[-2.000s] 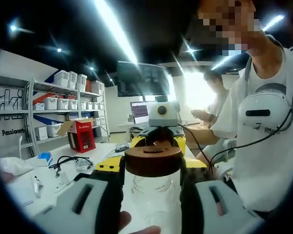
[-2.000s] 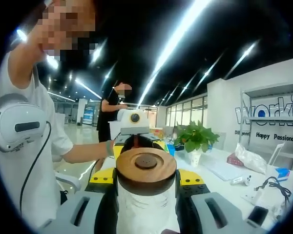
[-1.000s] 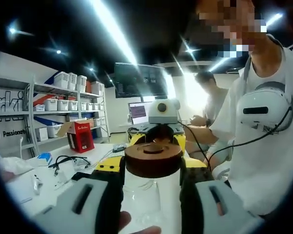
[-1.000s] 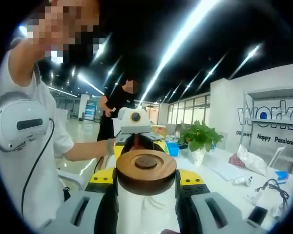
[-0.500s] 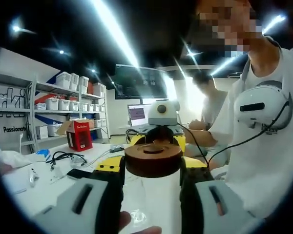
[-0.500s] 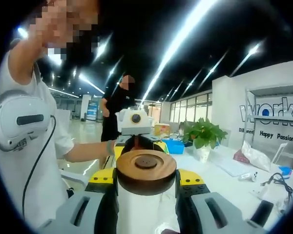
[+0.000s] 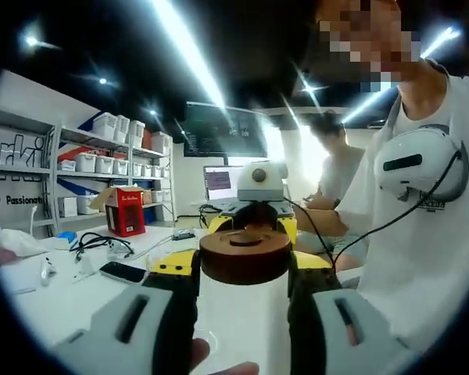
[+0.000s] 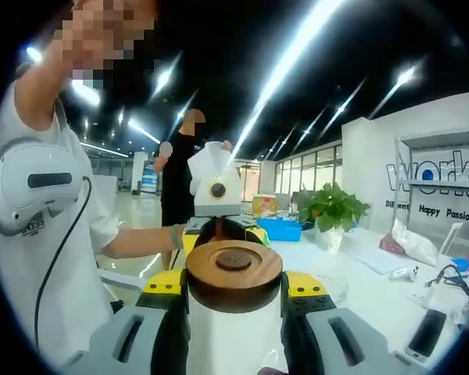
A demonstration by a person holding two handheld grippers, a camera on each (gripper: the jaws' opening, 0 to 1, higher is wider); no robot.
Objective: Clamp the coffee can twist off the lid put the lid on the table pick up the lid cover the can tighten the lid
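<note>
**Both claws grip the coffee can, lid on**

In the left gripper view, the left claw (image 7: 242, 312) is clamped on the coffee can (image 7: 242, 320), its jaws pressing the clear body from either side below the lid. The round brown wooden lid (image 7: 245, 254) sits on top of the can, and the can is held above the white table (image 7: 55, 301). A fingertip (image 7: 223, 367) shows at the bottom edge. On the table to the left lie a black phone (image 7: 121, 272) and cables (image 7: 94, 244), with a red box (image 7: 126, 211) farther back. Opposite, the right claw's yellow and black jaws close on the lid's far side.

In the right gripper view, the right claw (image 8: 234, 301) is clamped around the wooden lid (image 8: 234, 273), jaws tight at its sides, with the white-looking can body (image 8: 234, 336) below. A potted plant (image 8: 332, 211) and a phone (image 8: 428, 332) stand on the table (image 8: 375, 293) to the right.
</note>
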